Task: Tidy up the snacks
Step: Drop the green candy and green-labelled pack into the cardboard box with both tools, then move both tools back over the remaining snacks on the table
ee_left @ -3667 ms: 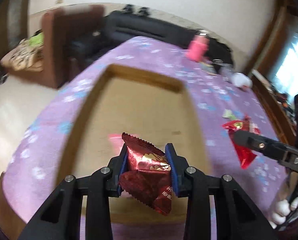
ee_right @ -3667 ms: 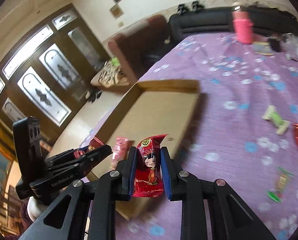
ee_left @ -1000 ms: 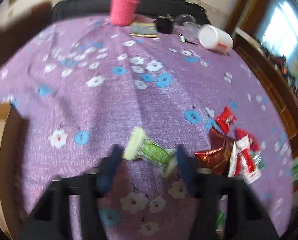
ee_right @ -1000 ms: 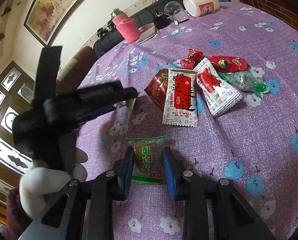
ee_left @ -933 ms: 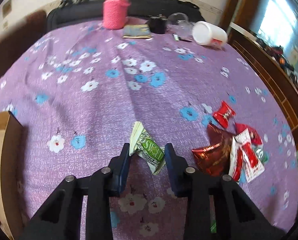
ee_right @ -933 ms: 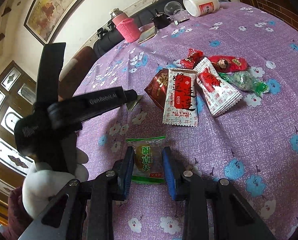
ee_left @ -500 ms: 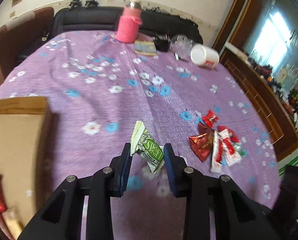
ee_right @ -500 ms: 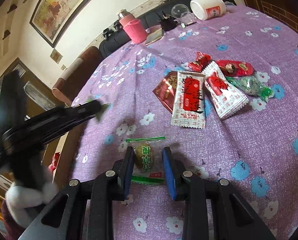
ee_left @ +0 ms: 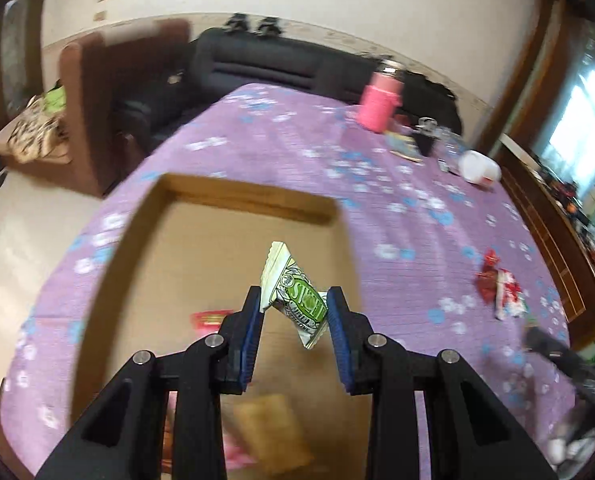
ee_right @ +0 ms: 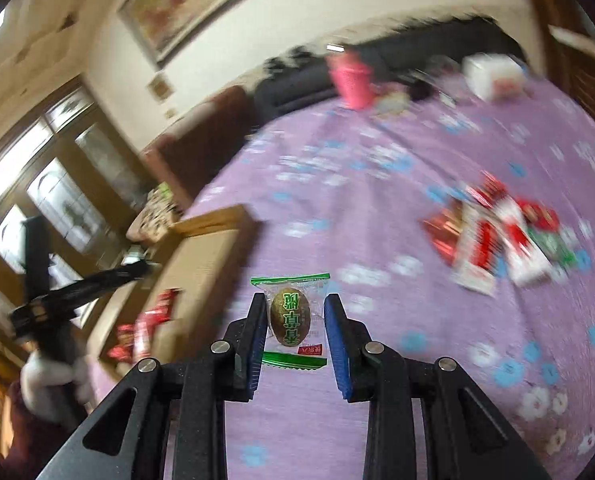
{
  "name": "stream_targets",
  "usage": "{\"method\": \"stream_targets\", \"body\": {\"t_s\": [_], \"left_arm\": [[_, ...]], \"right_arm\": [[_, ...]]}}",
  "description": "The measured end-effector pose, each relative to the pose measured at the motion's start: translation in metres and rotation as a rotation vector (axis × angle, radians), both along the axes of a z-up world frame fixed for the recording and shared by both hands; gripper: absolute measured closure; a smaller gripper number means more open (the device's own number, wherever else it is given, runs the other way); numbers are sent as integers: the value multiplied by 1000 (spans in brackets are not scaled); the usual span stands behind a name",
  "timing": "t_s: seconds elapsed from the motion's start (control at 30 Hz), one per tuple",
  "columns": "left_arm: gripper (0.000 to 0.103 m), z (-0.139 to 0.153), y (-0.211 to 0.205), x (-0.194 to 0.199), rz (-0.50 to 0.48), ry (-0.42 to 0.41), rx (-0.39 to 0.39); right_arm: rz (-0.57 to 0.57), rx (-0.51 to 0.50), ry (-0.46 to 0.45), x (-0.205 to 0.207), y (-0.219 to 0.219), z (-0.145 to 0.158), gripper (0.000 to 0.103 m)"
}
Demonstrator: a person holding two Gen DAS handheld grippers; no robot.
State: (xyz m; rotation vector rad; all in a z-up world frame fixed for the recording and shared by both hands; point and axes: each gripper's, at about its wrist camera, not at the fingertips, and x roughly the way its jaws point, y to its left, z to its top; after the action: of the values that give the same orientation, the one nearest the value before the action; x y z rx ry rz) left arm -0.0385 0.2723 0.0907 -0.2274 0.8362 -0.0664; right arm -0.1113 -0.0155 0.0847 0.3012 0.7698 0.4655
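Jaws of left gripper (ee_left: 294, 312) clamp a green-white packet (ee_left: 295, 300); right gripper (ee_right: 294, 317) clamps a green-edged sweet (ee_right: 291, 318).

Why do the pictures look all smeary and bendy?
Left wrist view: the purple tablecloth and cardboard box are smeared, while the left gripper and its green-and-white snack stay sharp. Right wrist view: the red snack pile is streaked; the right gripper and its green-edged snack are crisp. Both round lenses curve the room's edges.
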Motion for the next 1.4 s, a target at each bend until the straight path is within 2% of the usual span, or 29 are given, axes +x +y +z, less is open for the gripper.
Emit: {"method": "stream_targets", "body": {"t_s": [0.13,0.27,0.43,0.6,0.7,0.87,0.93,1.07,1.2,1.27,1.4], "left_arm": [[72,-14,35,3,53,26,-17],[72,-29,60,9,88,59,-32],[72,-42,76,19,109,100,-58],[71,-47,79,23,108,118,-77],[62,-45,82,22,117,116,-98],[58,-39,83,13,124,119,-129],[57,-30,84,4,134,109,-148],[44,5,75,-24,131,36,-144],[44,57,52,-60,40,-65,-210],[44,89,36,-80,-24,-120,-237],[44,172,1,-123,-154,-251,-204]], "right_arm": [[131,-26,-7,9,63,19,71],[216,-71,15,31,124,17,71],[288,-107,134,70,194,-20,71],[296,-170,213,90,224,-59,70],[280,-180,211,90,230,-63,69],[265,-163,183,82,215,-47,69],[254,-125,172,76,199,-32,69],[234,-62,148,58,162,-4,64],[188,11,131,35,100,31,62],[153,25,93,20,67,60,63],[48,-17,-61,-22,1,152,63]]}}
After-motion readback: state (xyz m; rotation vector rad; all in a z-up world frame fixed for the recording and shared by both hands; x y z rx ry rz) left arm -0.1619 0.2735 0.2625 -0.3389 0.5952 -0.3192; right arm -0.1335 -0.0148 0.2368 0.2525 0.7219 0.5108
